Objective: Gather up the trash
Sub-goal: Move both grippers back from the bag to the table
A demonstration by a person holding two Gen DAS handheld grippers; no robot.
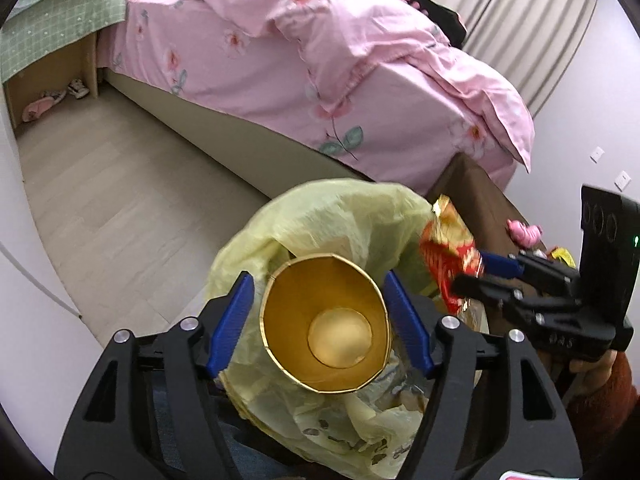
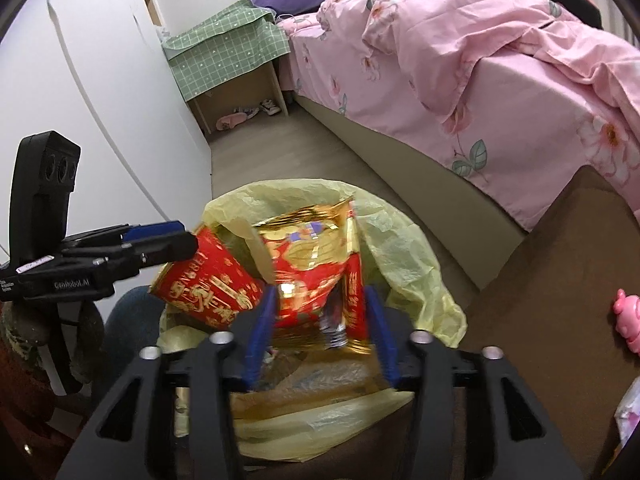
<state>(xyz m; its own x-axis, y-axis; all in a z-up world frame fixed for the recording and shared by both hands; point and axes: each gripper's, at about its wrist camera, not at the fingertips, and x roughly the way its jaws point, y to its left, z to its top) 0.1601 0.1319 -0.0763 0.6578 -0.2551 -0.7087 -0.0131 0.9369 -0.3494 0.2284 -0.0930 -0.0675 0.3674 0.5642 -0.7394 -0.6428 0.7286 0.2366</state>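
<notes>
My left gripper is shut on a red paper cup with a gold inside, held over the open yellow trash bag. The cup also shows in the right wrist view, beside the left gripper. My right gripper is shut on a crumpled red and gold snack wrapper, above the bag's mouth. In the left wrist view the wrapper hangs from the right gripper at the bag's right rim.
A bed with pink floral bedding runs along the far side. A brown table stands at the right with a pink toy. A nightstand under a green cloth has shoes under it. Grey wood floor lies left.
</notes>
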